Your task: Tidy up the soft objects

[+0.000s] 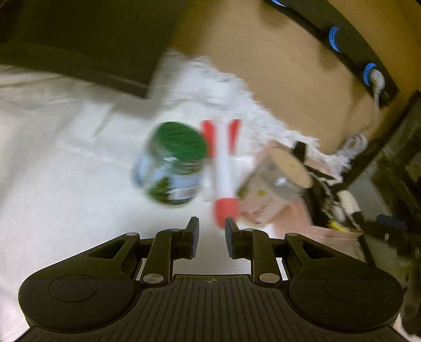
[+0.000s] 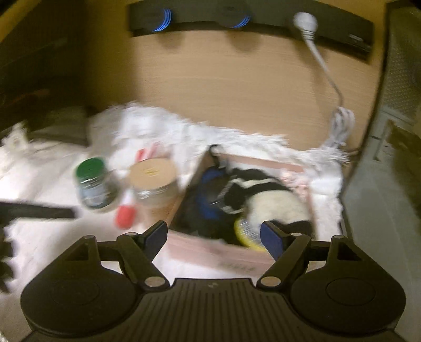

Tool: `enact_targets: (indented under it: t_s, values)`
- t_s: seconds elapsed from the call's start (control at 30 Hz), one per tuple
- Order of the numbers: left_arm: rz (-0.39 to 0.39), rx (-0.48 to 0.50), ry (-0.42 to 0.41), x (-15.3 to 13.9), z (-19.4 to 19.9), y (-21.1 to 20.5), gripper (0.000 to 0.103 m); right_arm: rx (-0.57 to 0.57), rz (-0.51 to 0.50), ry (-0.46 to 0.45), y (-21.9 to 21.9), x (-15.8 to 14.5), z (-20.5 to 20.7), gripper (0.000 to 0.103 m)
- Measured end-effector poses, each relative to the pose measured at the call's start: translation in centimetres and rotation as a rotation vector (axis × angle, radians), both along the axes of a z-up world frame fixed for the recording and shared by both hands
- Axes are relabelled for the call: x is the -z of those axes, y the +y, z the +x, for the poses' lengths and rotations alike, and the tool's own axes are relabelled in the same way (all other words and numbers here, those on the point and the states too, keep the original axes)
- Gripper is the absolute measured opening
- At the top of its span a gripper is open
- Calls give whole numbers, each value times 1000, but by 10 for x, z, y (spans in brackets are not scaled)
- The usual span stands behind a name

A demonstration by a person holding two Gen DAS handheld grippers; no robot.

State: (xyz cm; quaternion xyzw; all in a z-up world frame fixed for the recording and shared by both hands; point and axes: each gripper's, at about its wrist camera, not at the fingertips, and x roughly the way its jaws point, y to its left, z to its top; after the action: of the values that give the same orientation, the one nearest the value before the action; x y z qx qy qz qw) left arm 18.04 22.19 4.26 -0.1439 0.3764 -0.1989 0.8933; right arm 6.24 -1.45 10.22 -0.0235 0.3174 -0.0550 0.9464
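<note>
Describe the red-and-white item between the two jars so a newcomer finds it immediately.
On the white cloth, left of the pink open box, stand a green-lidded glass jar and a tan-lidded jar. The slim white tube with red ends lies between them, the only long, thin, lying thing.

Tan wooden wall (image 2: 236, 79) carries a black power strip (image 2: 250, 22).

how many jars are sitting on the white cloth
2. The green-lidded jar stands on the left; the tan-lidded jar stands to its right, beside the pink box. A red and white tool lies between them. More could be hidden inside the box.
</note>
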Motion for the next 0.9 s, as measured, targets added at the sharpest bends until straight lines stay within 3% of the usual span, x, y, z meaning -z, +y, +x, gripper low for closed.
enact_targets:
  t_s: [0.1,0.3,0.53,0.9]
  values:
    - [6,50,-33,-3,6,-30,24,-27,10,16,14,7,-12,77]
    - [129,90,-78,8,37,-75,24,-54,-48,106,38,39,-34,74]
    - [216,94,-54,21,67,-97,29,-58,-69,187,45,66,-57,74]
    - [329,106,-70,22,76,-119,30,-40,-40,199,36,70,-61,74]
